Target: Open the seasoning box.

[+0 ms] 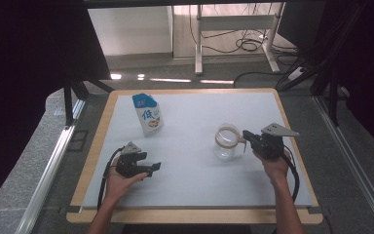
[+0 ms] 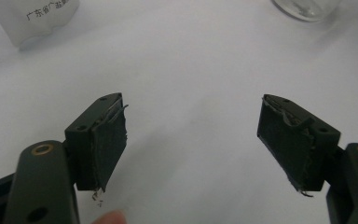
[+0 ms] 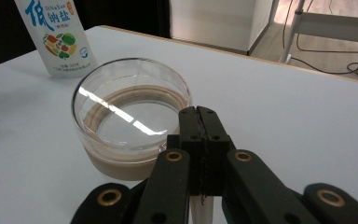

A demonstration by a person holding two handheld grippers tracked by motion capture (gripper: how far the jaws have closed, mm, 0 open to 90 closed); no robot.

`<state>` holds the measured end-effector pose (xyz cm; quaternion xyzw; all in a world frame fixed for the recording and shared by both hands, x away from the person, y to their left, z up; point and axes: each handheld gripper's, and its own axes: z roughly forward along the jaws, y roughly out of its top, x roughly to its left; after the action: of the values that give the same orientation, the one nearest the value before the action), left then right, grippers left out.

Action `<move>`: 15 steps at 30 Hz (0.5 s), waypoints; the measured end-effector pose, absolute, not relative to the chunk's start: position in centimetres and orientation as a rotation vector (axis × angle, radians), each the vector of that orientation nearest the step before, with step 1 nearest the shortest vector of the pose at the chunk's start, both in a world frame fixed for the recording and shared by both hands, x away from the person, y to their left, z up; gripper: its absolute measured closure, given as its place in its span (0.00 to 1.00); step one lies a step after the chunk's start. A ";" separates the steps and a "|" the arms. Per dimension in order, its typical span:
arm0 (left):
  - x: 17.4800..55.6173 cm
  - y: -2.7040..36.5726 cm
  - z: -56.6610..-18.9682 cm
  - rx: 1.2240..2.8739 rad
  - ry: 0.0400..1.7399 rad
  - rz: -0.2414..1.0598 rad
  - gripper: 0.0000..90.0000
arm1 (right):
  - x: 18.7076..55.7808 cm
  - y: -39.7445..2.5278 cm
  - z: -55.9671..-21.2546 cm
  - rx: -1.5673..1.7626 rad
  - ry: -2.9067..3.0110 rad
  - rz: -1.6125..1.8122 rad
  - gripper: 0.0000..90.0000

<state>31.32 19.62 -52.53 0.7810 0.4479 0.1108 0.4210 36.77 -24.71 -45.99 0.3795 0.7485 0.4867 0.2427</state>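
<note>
On the white table top with a light wooden edge (image 1: 292, 146) stand two things: a white pouch with a blue top and printed vegetables (image 1: 148, 114) at about 10 o'clock from the table's middle, upright, and a clear glass jar with a tan band around its mouth (image 1: 227, 141) at about 3 o'clock. The right gripper (image 1: 247, 135) is at the 3 o'clock side of the jar, held by the person's right hand (image 1: 275, 163) — in the right gripper view its jaws are pressed together just beside the jar's rim (image 3: 130, 100); I cannot tell whether something thin is pinched between them. The left gripper (image 1: 152, 168) is at about 8 o'clock, well apart from the pouch — its jaws are spread wide over bare table, holding nothing.
</note>
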 end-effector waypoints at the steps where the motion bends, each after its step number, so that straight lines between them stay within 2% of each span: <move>1: 31.3 19.6 -52.5 1.957 1.122 0.278 0.27 | 36.8 -24.7 -46.0 1.037 2.046 1.330 1.00; 7: 31.2 19.2 -52.4 1.949 1.106 0.305 0.32 | 36.8 -24.8 -46.0 1.037 2.044 1.333 1.00; 13: 31.1 18.5 -51.7 1.929 1.072 0.334 0.43 | 36.8 -24.8 -46.0 1.040 2.042 1.338 1.00; 15: 31.2 17.9 -51.0 1.918 1.047 0.338 0.50 | 36.7 -24.8 -46.1 1.039 2.041 1.338 1.00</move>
<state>31.20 17.89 -51.04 0.7751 0.4232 0.1365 0.4488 36.75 -24.79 -46.06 0.3801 0.7465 0.4893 0.2424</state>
